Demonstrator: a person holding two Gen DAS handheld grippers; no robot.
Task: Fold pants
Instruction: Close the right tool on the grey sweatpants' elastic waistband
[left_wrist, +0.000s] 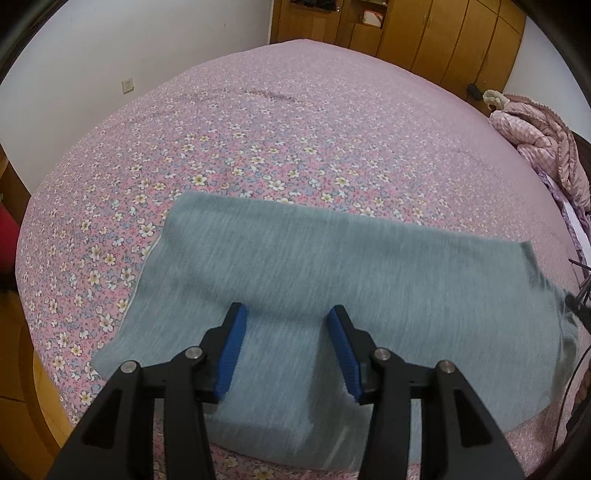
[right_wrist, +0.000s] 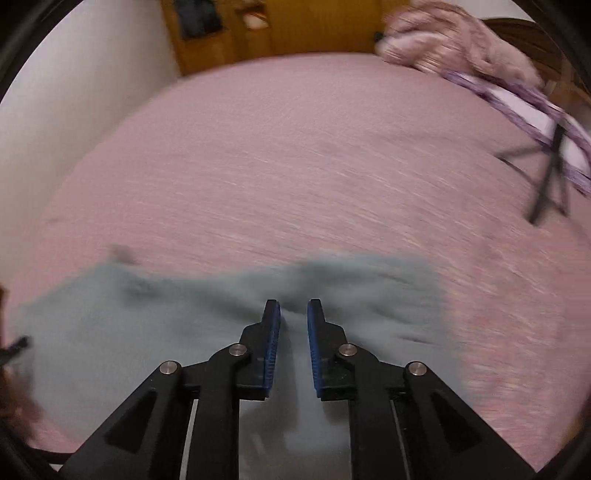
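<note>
Grey-blue pants (left_wrist: 332, 280) lie folded flat on the pink floral bedsheet (left_wrist: 258, 140), near the bed's front edge. My left gripper (left_wrist: 287, 314) is open and empty, its blue pads (left_wrist: 232, 350) spread wide just above the pants' near part. In the blurred right wrist view the pants (right_wrist: 184, 314) spread across the lower frame. My right gripper (right_wrist: 294, 308) is open with a narrower gap, over the pants' far edge, holding nothing.
A pink quilted jacket (left_wrist: 543, 144) lies at the bed's right end, also in the right wrist view (right_wrist: 461, 40). A black tripod stand (right_wrist: 550, 177) is at the right. Wooden wardrobes (left_wrist: 424, 33) stand behind the bed. A white wall (left_wrist: 129, 48) is on the left.
</note>
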